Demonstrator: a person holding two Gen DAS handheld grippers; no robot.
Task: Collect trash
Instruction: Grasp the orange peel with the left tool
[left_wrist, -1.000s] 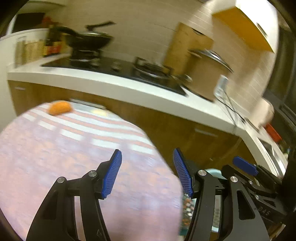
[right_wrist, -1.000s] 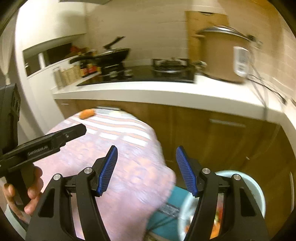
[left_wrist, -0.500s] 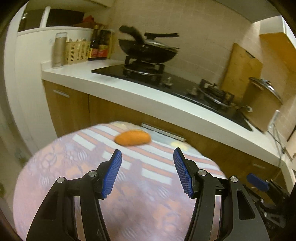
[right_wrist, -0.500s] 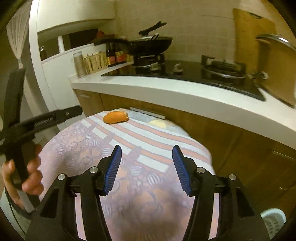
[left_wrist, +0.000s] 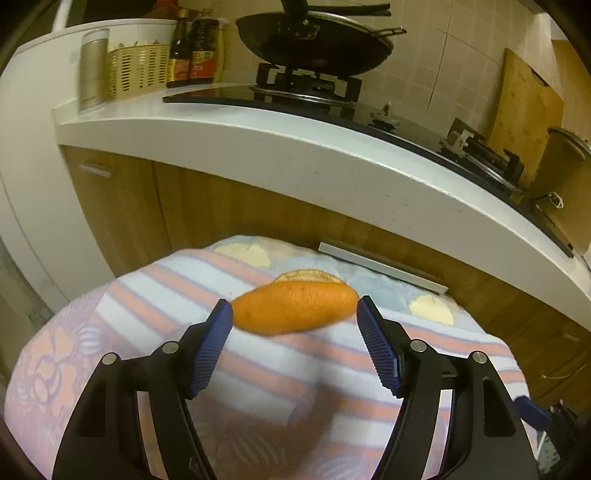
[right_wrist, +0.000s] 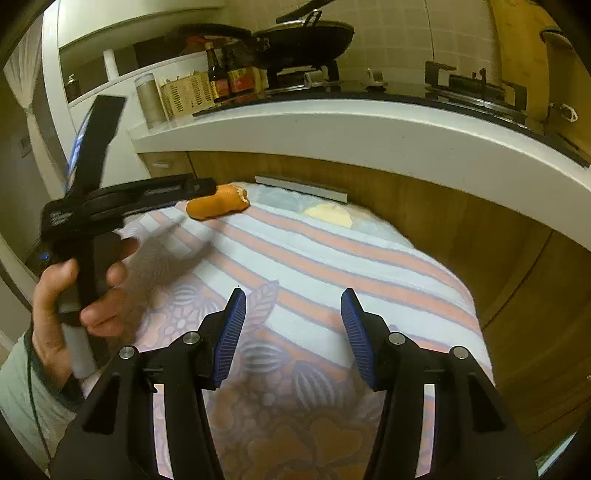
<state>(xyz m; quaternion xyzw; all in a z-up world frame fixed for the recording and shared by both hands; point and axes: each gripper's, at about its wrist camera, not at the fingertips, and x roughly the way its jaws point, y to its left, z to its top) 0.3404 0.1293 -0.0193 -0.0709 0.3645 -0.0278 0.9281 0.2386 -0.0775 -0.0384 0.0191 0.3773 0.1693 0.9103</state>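
An orange-brown bread roll (left_wrist: 295, 308) with a bitten end lies at the far side of a table covered by a striped, flowered cloth (left_wrist: 332, 369). My left gripper (left_wrist: 294, 317) is open, its blue fingertips on either side of the roll, close to it but apart. The roll also shows in the right wrist view (right_wrist: 216, 206), with the left gripper's black body (right_wrist: 122, 199) reaching to it in a person's hand. My right gripper (right_wrist: 293, 314) is open and empty above the middle of the cloth.
A white kitchen counter (left_wrist: 332, 155) with wooden cabinets (left_wrist: 258, 206) stands just behind the table. On it are a wok (left_wrist: 314, 40) on a stove, sauce bottles (left_wrist: 192, 51) and a yellow basket (left_wrist: 136, 70). A cutting board (left_wrist: 524, 110) leans at the right.
Both grippers swung left from the bin side towards the table. The left gripper moved forward until the roll sits between its open fingertips. The right gripper came over the cloth.
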